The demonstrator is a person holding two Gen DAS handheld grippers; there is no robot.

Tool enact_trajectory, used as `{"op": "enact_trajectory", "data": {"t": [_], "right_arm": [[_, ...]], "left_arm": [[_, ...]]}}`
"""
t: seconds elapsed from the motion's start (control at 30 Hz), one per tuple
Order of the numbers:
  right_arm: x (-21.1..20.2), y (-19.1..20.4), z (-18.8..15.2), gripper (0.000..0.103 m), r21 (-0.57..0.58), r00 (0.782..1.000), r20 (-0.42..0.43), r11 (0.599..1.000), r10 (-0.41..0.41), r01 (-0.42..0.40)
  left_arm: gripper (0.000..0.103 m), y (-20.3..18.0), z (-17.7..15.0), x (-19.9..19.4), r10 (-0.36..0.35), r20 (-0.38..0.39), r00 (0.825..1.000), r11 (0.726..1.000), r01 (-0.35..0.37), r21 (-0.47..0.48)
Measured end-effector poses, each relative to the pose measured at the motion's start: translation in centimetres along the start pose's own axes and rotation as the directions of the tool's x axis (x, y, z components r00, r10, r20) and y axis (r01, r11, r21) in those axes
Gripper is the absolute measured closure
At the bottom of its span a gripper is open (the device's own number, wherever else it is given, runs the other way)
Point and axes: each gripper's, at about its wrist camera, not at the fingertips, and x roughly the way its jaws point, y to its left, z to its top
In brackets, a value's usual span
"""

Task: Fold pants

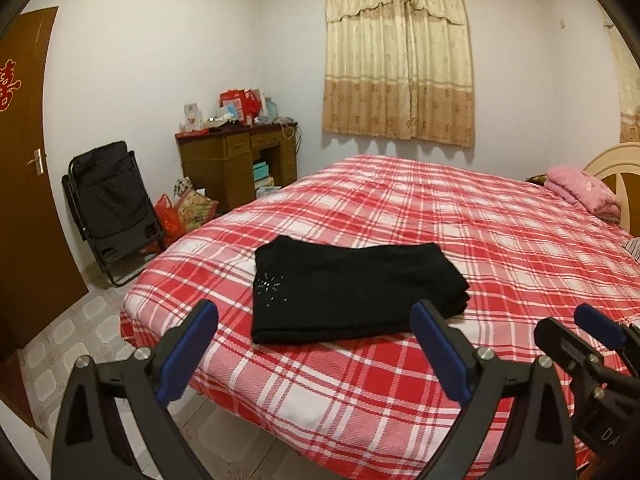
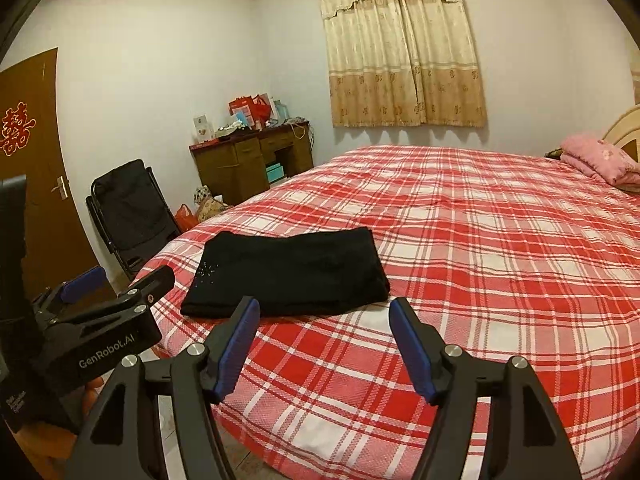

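Note:
The black pants (image 1: 352,284) lie folded into a flat, compact rectangle near the foot corner of the bed (image 1: 500,240), which is covered in red and white plaid. Small sparkly studs show on the left part of the pants (image 2: 288,272). My left gripper (image 1: 316,308) hovers in front of them above the bed edge, jaws wide apart with nothing between them. My right gripper (image 2: 324,304) is also open and empty, held back from the pants' near edge over the bed (image 2: 480,260). Each gripper shows at the side of the other's view.
A pink folded quilt (image 1: 584,192) lies by the headboard at far right. On the floor left of the bed stand a black folding chair (image 1: 112,208), bags (image 1: 180,212) and a cluttered wooden desk (image 1: 236,160). A brown door (image 1: 24,160) is at far left.

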Motion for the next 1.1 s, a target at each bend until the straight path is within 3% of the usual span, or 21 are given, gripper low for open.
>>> {"op": "enact_trajectory", "data": {"t": [0.33,1.1], "right_arm": [[-1.5,-0.8,0.7,0.034,0.031,0.999,0.053,1.000,-0.007,0.005],[-1.6,-0.6,0.9,0.033,0.032,0.998,0.056,0.999,0.002,-0.004]], "left_arm": [[0.000,-1.0,0.3,-1.0,0.011,0.035,0.999,1.000,-0.011,0.025],[0.000,-1.2,0.1,-1.2,0.024,0.027,0.999,1.000,-0.025,0.019]]}}
